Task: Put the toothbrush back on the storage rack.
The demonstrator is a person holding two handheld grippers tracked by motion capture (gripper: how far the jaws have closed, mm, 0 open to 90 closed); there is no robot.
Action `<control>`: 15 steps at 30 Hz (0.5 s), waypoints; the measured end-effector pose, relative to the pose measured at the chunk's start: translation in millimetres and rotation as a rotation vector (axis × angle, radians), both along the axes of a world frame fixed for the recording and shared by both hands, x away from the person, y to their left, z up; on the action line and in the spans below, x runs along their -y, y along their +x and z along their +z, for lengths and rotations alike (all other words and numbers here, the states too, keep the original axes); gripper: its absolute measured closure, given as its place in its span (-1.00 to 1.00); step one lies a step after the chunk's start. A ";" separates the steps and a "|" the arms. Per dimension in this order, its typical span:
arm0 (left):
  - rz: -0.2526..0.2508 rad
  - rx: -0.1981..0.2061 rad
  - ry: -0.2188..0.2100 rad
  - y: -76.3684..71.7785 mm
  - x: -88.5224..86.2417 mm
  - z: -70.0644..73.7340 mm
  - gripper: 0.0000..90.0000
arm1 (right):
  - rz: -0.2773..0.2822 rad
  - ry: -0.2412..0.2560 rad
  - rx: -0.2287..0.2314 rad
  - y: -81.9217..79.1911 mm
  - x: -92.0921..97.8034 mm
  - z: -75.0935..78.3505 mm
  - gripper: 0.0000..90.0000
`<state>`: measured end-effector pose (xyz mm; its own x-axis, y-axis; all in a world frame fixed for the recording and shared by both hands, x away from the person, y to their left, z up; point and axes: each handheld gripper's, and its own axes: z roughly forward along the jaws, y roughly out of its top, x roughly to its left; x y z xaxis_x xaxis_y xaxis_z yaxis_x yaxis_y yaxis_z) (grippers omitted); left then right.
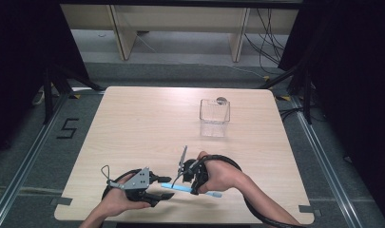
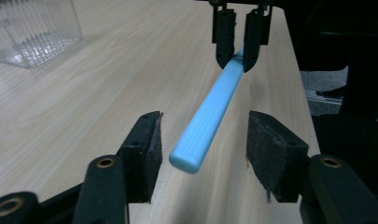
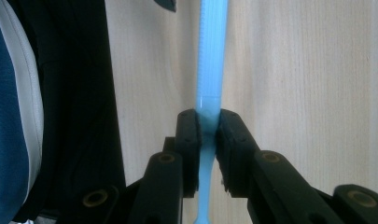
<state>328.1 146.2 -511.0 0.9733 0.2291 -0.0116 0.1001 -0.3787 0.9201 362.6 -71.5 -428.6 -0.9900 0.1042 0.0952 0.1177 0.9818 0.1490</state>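
The right gripper (image 1: pixel 196 176) has its fingers (image 3: pixel 189 135) clenched on the narrow neck of a light blue toothbrush handle (image 3: pixel 210 60), holding it above the near edge of the counter (image 1: pixel 147 123). The left gripper (image 2: pixel 203 144) has its fingers (image 2: pixel 147 149) released, spread either side of the handle's butt end. A clear plastic box (image 1: pixel 215 116) stands well apart, farther back
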 end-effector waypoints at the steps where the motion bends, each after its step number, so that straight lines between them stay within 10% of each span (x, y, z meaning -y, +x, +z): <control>1: -0.006 0.012 0.012 0.1 0.3 0.6 0.07 | 0.018 0.011 0.010 0.9 -0.4 -0.2 0.76; 15: -0.066 0.018 -0.016 2.5 4.3 -3.7 0.54 | 0.042 0.001 -0.006 -3.7 -5.2 3.2 0.76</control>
